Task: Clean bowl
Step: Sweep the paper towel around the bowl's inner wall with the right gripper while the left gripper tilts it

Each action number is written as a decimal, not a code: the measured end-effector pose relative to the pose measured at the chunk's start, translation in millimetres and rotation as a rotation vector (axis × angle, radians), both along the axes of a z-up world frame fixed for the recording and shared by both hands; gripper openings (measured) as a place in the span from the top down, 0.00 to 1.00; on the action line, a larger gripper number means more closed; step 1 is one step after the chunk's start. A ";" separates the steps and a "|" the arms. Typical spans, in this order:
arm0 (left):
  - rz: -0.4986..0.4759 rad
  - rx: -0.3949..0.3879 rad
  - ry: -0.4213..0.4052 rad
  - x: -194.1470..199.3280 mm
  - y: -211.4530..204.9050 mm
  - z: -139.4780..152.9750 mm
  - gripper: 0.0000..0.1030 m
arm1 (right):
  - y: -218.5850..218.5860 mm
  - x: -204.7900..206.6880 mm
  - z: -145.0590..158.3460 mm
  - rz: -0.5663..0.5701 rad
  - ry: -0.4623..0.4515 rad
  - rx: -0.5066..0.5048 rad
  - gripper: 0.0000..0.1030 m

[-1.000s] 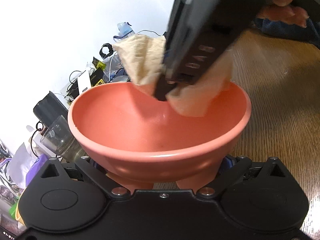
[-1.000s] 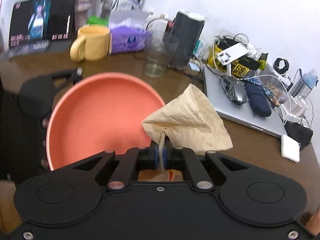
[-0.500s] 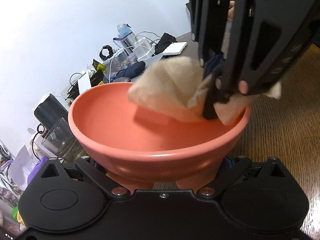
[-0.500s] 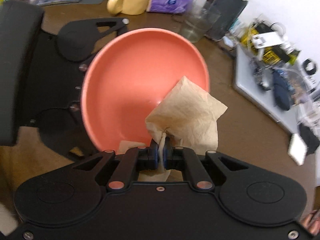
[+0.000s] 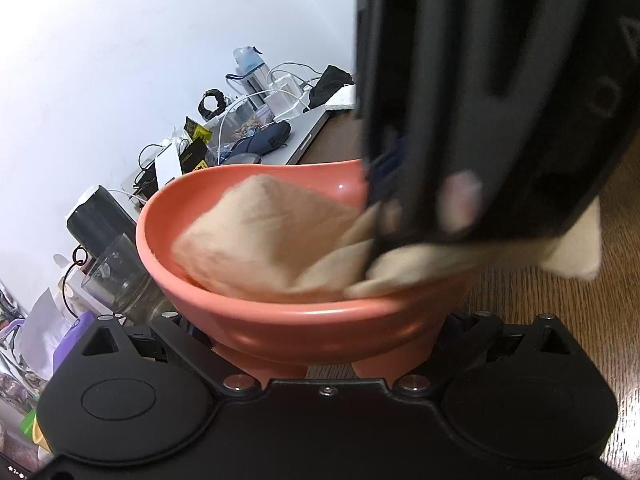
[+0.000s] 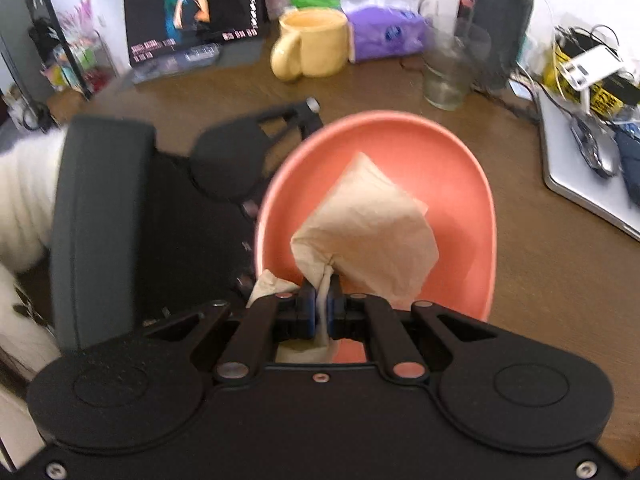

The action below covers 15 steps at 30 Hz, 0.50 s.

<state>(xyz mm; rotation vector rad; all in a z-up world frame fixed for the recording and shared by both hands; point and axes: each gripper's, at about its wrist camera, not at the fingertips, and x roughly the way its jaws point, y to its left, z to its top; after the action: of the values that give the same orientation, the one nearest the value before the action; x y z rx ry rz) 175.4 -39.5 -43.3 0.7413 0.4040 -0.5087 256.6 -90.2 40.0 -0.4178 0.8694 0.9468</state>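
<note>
Centrally, bowl [image 6: 460, 184] wiped with brown paper napkin [image 6: 368, 232].
Napkin is pinched tight in right gripper [image 6: 324, 300] fingers, pressed inside the tilted bowl at frame centre. Bowl's foot is clamped by left gripper [image 5: 328, 356] fingers, above the wooden counter [image 6: 540, 272].

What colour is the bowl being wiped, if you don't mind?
The bowl is salmon pink, clearest in the right wrist view.

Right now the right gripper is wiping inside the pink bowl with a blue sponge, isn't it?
Not a blue sponge. The right wrist view shows the right gripper pinching a crumpled tan paper towel, which it pushes inside the pink bowl.
</note>
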 end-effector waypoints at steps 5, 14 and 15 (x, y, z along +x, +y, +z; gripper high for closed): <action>0.000 -0.003 0.002 -5.0 -1.5 0.0 0.04 | 6.6 3.9 7.0 0.015 -0.055 0.077 0.95; 0.001 -0.005 0.006 -13.4 -5.8 0.3 0.04 | 7.5 16.8 15.0 -0.032 -0.142 0.164 0.95; 0.001 -0.005 0.006 -14.8 -6.5 0.4 0.04 | 8.1 16.6 16.2 -0.036 -0.157 0.166 0.95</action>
<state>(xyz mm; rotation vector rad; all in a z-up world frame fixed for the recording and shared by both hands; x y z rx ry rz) 160.6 -45.9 -42.9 0.7344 0.4084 -0.5109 273.2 -82.1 56.2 -0.3282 0.6485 0.9314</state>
